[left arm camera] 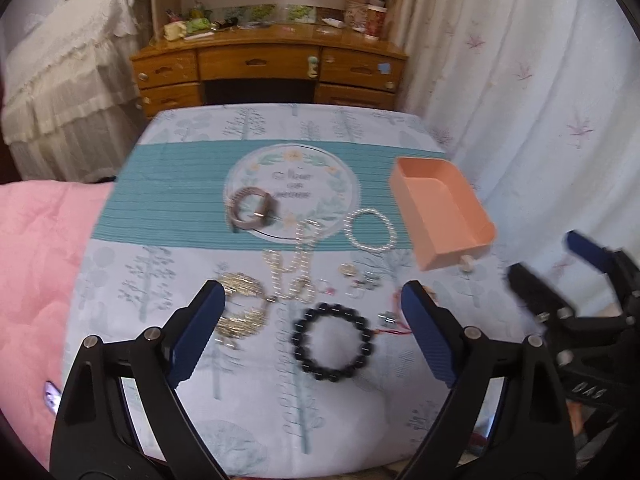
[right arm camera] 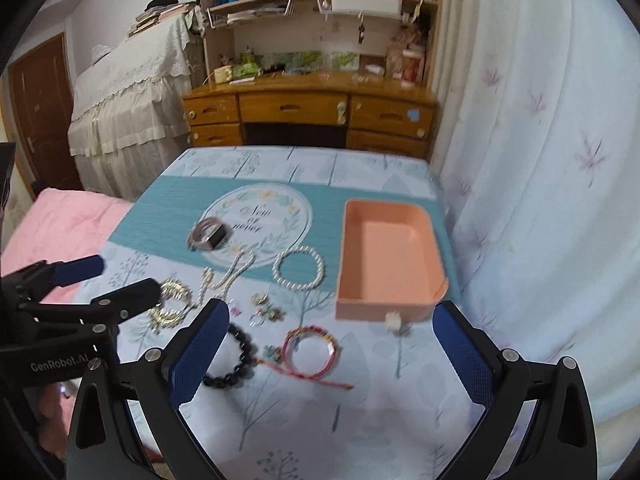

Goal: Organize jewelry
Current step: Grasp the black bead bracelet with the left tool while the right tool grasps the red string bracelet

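Note:
A black bead bracelet [left arm camera: 330, 342] [right arm camera: 236, 360] lies on the patterned tablecloth [left arm camera: 320, 408], just beyond and between the fingers of my open left gripper [left arm camera: 314, 296] [right arm camera: 124, 278]. Around it lie a gold chain [left arm camera: 240, 304], a pearl necklace [left arm camera: 296, 268], a pearl bracelet [left arm camera: 370, 229] [right arm camera: 299, 268], a brown banded watch [left arm camera: 252, 208] and small earrings [right arm camera: 266, 310]. A red string bracelet [right arm camera: 310, 350] sits in front of my right gripper [right arm camera: 332, 310] [left arm camera: 542, 256], which is open and holds nothing. At the right stands an empty peach drawer tray [right arm camera: 384, 256] [left arm camera: 440, 208].
A pink quilt [left arm camera: 36, 260] borders the table on the left. A white flowered curtain [right arm camera: 540, 160] hangs close along the right edge. Beyond the far edge stands a wooden desk [right arm camera: 304, 108] with cluttered shelves. The tray has a small white knob [right arm camera: 393, 320] facing me.

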`<state>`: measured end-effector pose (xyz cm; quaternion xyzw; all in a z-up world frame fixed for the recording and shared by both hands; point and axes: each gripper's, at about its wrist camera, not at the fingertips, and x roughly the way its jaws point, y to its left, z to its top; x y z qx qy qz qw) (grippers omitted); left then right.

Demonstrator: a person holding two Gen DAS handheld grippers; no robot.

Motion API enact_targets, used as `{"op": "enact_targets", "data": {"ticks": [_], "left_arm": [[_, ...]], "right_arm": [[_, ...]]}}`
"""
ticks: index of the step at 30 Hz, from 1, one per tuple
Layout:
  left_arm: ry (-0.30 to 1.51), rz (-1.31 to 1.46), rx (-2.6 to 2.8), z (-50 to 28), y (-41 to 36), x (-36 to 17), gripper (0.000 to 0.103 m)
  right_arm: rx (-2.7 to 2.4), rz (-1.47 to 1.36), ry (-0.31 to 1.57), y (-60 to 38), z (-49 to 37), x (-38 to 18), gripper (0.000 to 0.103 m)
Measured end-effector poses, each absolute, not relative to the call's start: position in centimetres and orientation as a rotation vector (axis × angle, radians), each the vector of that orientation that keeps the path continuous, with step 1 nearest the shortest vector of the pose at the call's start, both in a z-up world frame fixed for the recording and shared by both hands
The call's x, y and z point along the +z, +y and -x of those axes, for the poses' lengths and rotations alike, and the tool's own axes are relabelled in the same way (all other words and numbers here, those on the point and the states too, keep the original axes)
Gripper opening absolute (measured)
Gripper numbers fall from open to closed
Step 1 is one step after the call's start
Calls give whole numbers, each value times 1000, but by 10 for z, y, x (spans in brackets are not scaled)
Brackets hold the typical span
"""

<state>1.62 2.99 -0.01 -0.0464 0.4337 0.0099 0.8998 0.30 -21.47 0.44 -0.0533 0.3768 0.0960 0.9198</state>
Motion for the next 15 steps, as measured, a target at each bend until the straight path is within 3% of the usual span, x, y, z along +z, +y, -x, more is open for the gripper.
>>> {"op": "enact_targets", "data": {"ticks": [6, 13, 15], "left_arm": [[882, 70, 32, -26, 54, -4, 88], [977, 170, -13, -41, 93, -32, 85], [1011, 161, -23, -43, 95, -44, 85]], "right_arm": [[180, 146, 745, -217, -13, 12, 103], [167, 204, 871, -221, -39, -24, 102], [179, 177, 931, -225, -47, -41, 96]]}}
